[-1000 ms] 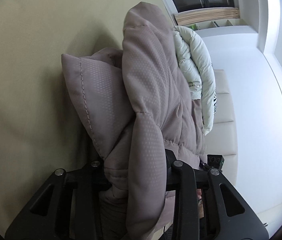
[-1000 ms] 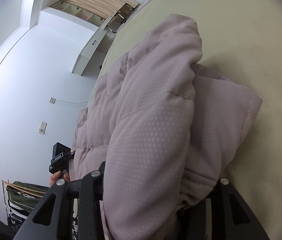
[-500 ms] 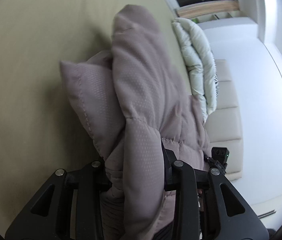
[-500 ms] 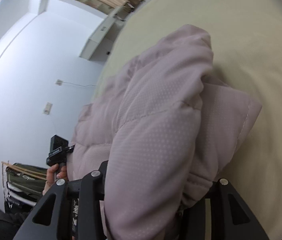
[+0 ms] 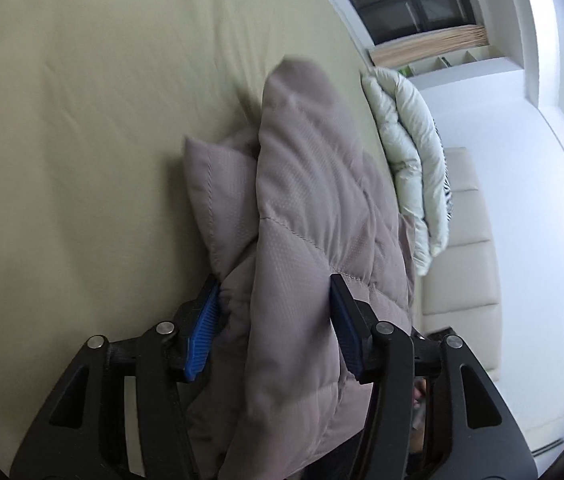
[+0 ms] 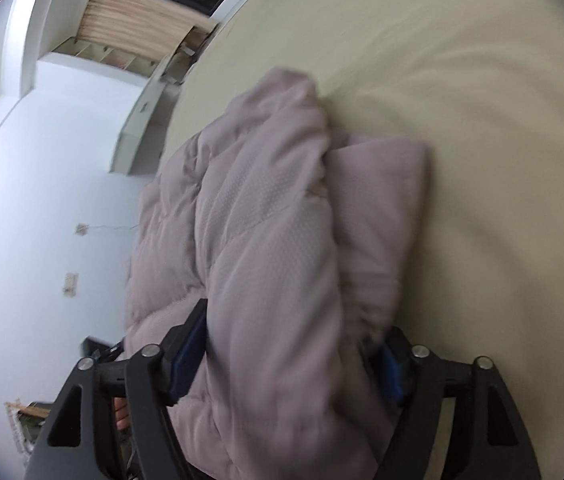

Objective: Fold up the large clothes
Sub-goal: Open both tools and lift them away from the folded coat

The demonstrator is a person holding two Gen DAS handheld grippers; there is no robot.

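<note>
A folded mauve puffer jacket [image 5: 305, 208] lies in a thick bundle on the beige bed [image 5: 82, 120]. My left gripper [image 5: 274, 284] has its jaws wide apart around the near end of the bundle, blue pads [image 5: 202, 328] showing on both sides. In the right wrist view the same jacket [image 6: 266, 240] fills the middle, and my right gripper [image 6: 293, 328] also stands wide apart around its near edge, pads loose against the fabric.
A folded pale green puffer jacket [image 5: 409, 152] lies beyond the mauve one near the padded cream headboard [image 5: 465, 256]. White walls, a window and wooden shelves [image 6: 130, 40] stand past the bed edge. The bed sheet [image 6: 461, 80] spreads out around the bundle.
Both grippers have opened and drawn back from the jacket; the blue pads now show. The bundle has settled down onto the bed.
</note>
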